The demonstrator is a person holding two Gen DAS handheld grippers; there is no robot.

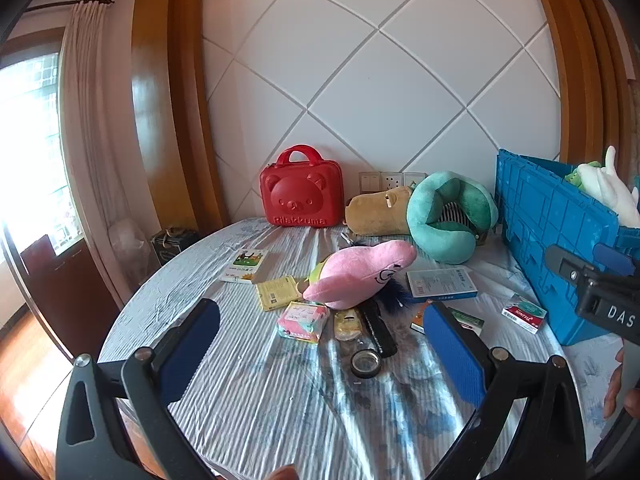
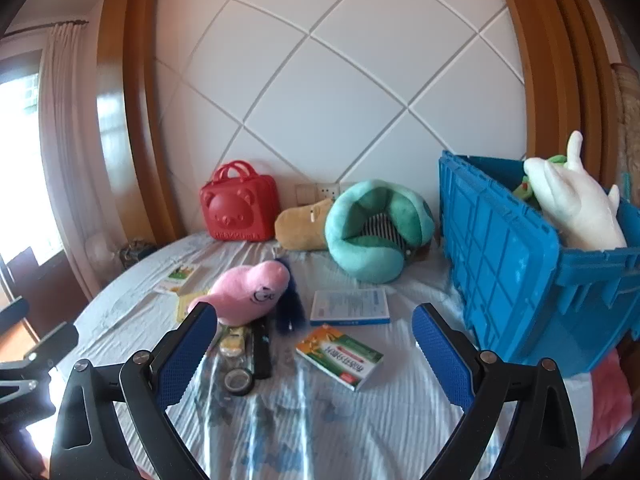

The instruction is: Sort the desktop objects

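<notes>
A pink plush (image 1: 362,274) (image 2: 250,292) lies mid-table among small boxes, a black tape roll (image 1: 366,363) (image 2: 239,381) and a black bar (image 1: 380,326). A green-orange box (image 2: 340,356) and a blue-white box (image 2: 350,306) (image 1: 442,284) lie nearer the blue crate (image 1: 552,248) (image 2: 516,276), which holds a white plush (image 2: 572,196). My left gripper (image 1: 320,322) hovers open over the near table, nothing between its fingers. My right gripper (image 2: 314,328) is open too, above the green-orange box and apart from it.
A red bear case (image 1: 302,192) (image 2: 240,206), a tan plush (image 1: 378,210) and a teal neck pillow (image 1: 450,216) (image 2: 378,230) line the back wall. The round table (image 1: 280,408) drops off at left. A pink cloth (image 2: 610,396) lies below the crate.
</notes>
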